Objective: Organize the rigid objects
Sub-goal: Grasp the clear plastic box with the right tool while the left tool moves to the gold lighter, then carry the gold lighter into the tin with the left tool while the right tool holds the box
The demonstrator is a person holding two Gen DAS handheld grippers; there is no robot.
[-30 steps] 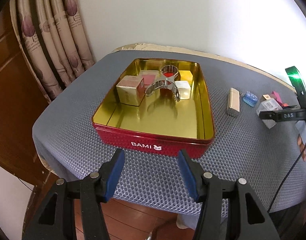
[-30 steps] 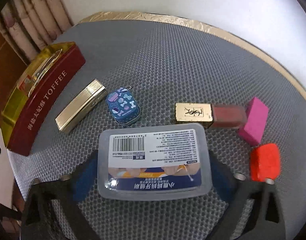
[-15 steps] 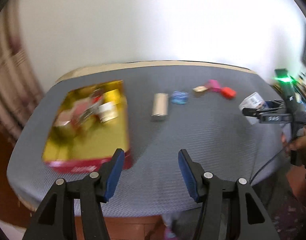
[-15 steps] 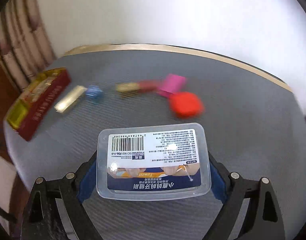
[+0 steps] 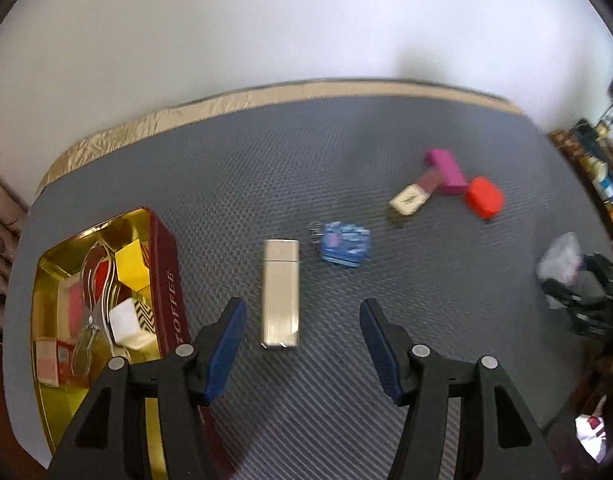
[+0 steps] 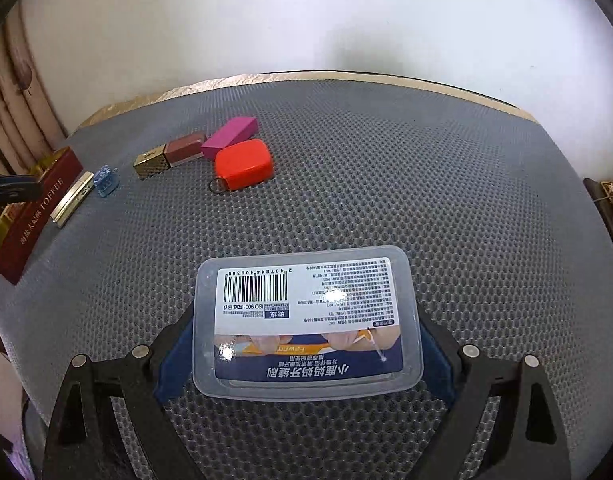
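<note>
My left gripper point(image 5: 304, 342) hangs over the grey mat with its jaws opening. A gold ribbed case point(image 5: 280, 294) lies flat between and just ahead of its blue pads point(image 5: 230, 340), untouched. The red toffee tin point(image 5: 168, 292) stands to its left, holding several small boxes and a metal clip. My right gripper point(image 6: 306, 344) is shut on a clear plastic box point(image 6: 306, 312) with a barcode label, held above the mat. That box point(image 5: 562, 260) also shows blurred at the right edge of the left wrist view.
On the mat point(image 6: 386, 180) lie a small blue tin point(image 5: 344, 242), a gold-capped lipstick point(image 5: 416, 194), a magenta block point(image 5: 446, 170) and a red case point(image 5: 484, 196). A white wall rises behind the table's gold-trimmed far edge. Curtains hang at the left.
My left gripper swung right from the tin to the gold case. My right gripper carried the clear box away from the loose objects, which now lie farther off at the upper left.
</note>
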